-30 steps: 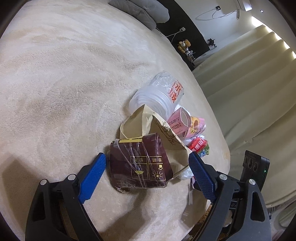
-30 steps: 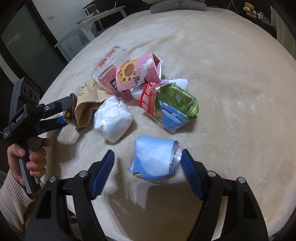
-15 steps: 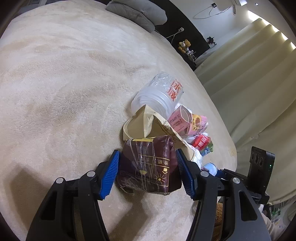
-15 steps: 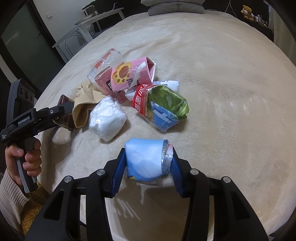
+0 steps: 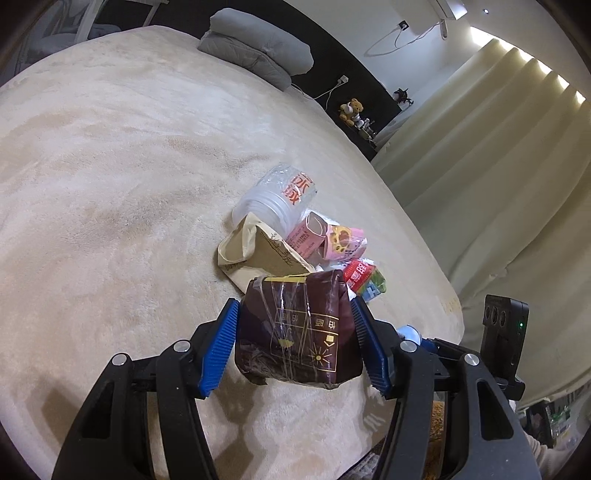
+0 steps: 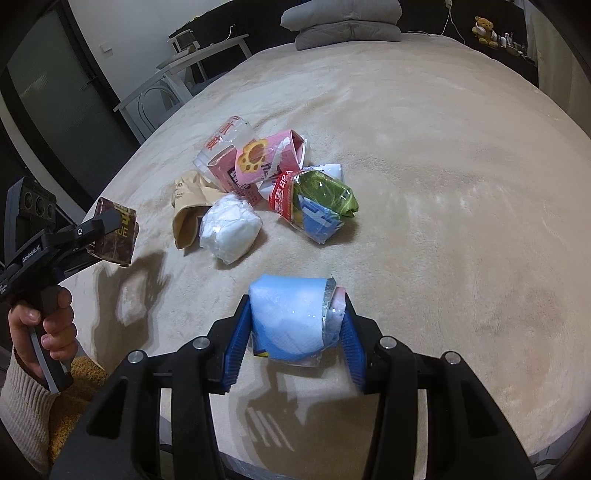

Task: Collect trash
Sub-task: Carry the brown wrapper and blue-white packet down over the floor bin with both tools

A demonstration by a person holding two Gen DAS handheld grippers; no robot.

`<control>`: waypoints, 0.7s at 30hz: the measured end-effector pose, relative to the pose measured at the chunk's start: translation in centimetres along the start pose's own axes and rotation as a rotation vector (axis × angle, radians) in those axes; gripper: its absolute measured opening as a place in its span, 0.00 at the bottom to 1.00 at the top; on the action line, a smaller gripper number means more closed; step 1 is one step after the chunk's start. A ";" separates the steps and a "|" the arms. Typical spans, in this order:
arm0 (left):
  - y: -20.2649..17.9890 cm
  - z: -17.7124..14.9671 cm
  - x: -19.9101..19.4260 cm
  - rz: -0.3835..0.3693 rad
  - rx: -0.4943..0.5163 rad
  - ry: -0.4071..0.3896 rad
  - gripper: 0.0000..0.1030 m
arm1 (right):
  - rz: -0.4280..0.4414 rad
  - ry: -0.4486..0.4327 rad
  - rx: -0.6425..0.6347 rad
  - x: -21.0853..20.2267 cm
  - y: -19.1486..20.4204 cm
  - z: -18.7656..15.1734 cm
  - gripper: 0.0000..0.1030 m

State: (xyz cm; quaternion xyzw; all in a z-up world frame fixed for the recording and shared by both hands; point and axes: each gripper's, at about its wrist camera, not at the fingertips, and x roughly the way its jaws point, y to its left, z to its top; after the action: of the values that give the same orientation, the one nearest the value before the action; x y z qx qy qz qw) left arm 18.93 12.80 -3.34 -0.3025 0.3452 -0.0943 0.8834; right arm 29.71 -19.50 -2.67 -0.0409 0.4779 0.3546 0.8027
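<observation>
My left gripper [image 5: 295, 325] has its jaws pinching the brown packet [image 5: 297, 328], held clear above the bed [image 5: 110, 184]. My right gripper [image 6: 295, 326] has its jaws clamped on the blue wrapper [image 6: 291, 314]. Remaining trash pile [image 6: 273, 184] lies ahead of both.

Seven pieces of trash in all. Two held, one to each gripper: one dark brown packet [image 5: 299, 328] between the jaws of the left gripper [image 5: 295, 332], one blue-and-white packet [image 6: 291, 314] between those of the right gripper [image 6: 295, 321]. Five more in a loose heap on the bed [image 6: 443, 184], at 12 o'clock from the right jaws: one clear plastic cup [image 6: 225, 138], one pink carton [image 6: 258, 162], one tan paper bag [image 6: 188, 206], one white wad [image 6: 231, 229], one red-and-green wrapper [image 6: 317, 206]. Two grippers; one hand [image 6: 44, 325] at 8 o'clock. Beyond the heap, one grey cushion [image 6: 343, 22] at 12 o'clock, one teddy bear [image 6: 484, 27] at 1 o'clock.
</observation>
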 end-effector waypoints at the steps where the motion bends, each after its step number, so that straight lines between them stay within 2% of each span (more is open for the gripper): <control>1: -0.2 -0.2 -0.4 -0.002 0.004 -0.007 0.58 | 0.001 -0.004 0.000 -0.3 0.0 -0.3 0.45; 8: -1.5 -1.6 -2.6 -0.020 0.001 -0.064 0.58 | 0.007 -0.070 -0.019 -3.0 1.0 -1.9 0.45; 15: -2.6 -4.3 -4.7 -0.054 0.003 -0.096 0.58 | 0.036 -0.127 -0.034 -5.2 2.0 -4.6 0.45; 21: -4.3 -7.2 -5.9 -0.090 0.020 -0.100 0.58 | 0.043 -0.136 -0.017 -6.5 2.1 -7.1 0.45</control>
State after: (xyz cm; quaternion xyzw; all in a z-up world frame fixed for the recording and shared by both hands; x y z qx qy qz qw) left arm 9.94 8.18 -1.64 -0.3132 0.2858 -0.1219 0.8974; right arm 21.26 -24.22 -0.74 -0.0132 0.4200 0.3775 0.8251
